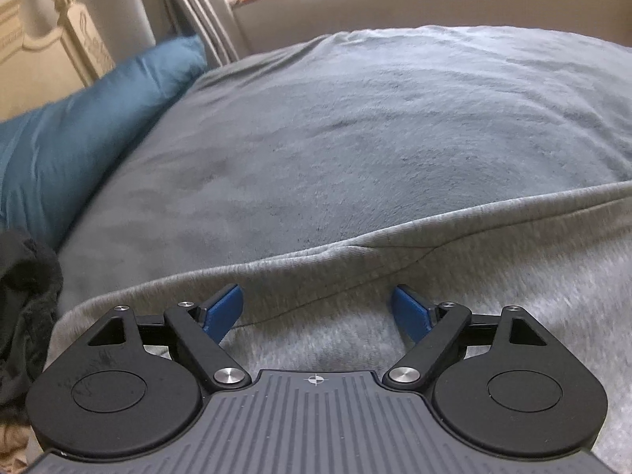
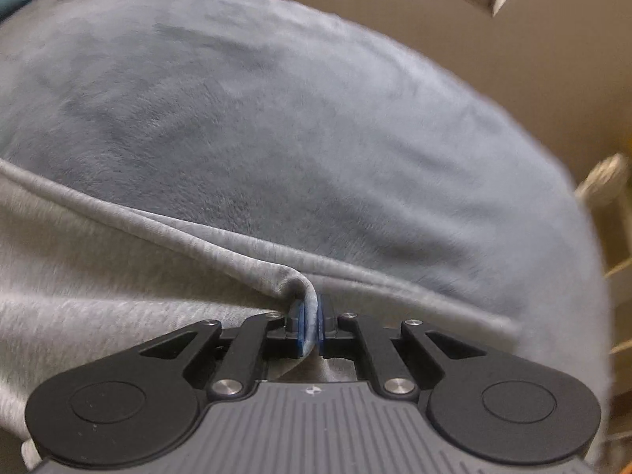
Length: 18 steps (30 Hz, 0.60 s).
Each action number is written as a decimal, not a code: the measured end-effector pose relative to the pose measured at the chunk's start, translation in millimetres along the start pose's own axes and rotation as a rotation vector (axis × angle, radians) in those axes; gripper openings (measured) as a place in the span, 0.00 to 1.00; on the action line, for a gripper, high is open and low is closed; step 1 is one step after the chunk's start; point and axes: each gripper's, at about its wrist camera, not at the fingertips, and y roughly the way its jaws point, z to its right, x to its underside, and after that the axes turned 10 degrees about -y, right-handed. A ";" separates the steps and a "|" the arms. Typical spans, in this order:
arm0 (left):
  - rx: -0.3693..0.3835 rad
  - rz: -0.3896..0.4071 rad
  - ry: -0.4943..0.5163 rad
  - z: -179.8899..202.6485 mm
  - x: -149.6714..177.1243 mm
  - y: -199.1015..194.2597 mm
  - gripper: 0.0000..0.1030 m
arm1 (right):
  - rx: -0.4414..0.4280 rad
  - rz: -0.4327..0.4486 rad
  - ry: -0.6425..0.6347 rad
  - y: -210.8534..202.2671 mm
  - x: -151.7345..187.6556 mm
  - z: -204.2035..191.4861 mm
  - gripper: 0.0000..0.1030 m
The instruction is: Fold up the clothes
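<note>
A light grey sweatshirt-like garment [image 1: 493,260] lies spread on a blue-grey plush blanket [image 1: 375,126]. My left gripper [image 1: 316,308] hovers over the garment near its far edge, its blue pads wide apart with only flat cloth beneath them. In the right wrist view the same grey garment [image 2: 98,308] fills the lower left. My right gripper [image 2: 311,324] is shut on a pinched ridge of its edge, the cloth standing up between the blue pads [image 2: 301,324].
A teal pillow [image 1: 79,138] lies at the left against a cream carved headboard [image 1: 51,47]. Dark clothing [image 1: 23,316] is heaped at the lower left. Curtains [image 1: 189,8] and a grey wall stand behind the bed. The blanket [image 2: 316,138] drops off at the right.
</note>
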 end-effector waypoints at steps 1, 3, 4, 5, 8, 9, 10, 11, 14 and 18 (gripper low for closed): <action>-0.003 0.007 0.004 0.1 -0.2 -2.2 0.80 | -0.036 -0.005 0.044 5.3 -0.1 7.8 0.11; -0.005 0.028 0.013 0.9 -1.1 -8.1 0.75 | -0.111 -0.016 0.170 8.6 0.3 28.4 0.18; 0.004 0.049 0.020 2.9 -2.5 -14.5 0.75 | -0.148 -0.022 0.237 9.8 0.4 39.0 0.23; 0.013 0.069 0.028 4.9 -4.0 -20.9 0.75 | -0.191 -0.028 0.306 11.6 1.8 49.4 0.24; 0.051 0.133 0.057 12.9 -8.2 -40.3 0.75 | -0.301 -0.037 0.513 12.9 12.3 76.8 0.32; 0.085 0.150 0.075 19.8 -9.3 -46.3 0.76 | -0.331 -0.035 0.579 12.0 16.0 84.6 0.37; 0.122 0.155 0.087 27.9 -9.8 -50.5 0.76 | -0.361 -0.033 0.645 11.1 19.6 92.4 0.39; 0.166 0.151 0.098 37.8 -10.4 -53.4 0.76 | -0.363 -0.019 0.685 7.1 22.4 96.4 0.41; 0.275 0.115 0.132 69.0 -10.7 -54.8 0.76 | -0.305 0.045 0.760 -15.5 28.4 105.4 0.43; 0.305 0.076 0.220 111.3 -6.8 -42.3 0.76 | -0.265 0.094 0.682 -58.0 27.6 86.5 0.43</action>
